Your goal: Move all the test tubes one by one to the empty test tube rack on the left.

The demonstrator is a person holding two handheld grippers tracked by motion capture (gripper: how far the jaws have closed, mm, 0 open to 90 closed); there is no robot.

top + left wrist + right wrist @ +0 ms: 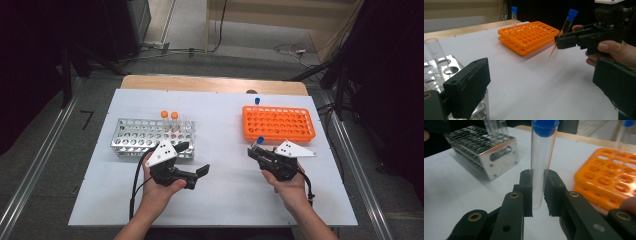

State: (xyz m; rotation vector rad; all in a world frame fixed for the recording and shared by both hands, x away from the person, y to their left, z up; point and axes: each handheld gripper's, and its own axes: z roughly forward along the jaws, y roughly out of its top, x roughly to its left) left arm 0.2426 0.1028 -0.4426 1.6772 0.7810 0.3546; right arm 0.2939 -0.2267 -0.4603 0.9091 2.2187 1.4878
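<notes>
My right gripper is shut on a clear test tube with a blue cap, held above the white table just in front of the orange rack. The same tube hangs tilted from that gripper in the left gripper view. Another blue-capped tube stands at the orange rack's far edge. My left gripper is open and holds nothing, next to the near corner of the metal rack. Two orange-capped tubes stand in that metal rack.
The white board covers a wooden table whose far edge shows. Metal rails run along both sides on the floor. An empty clear tube stands in the metal rack close to my left gripper.
</notes>
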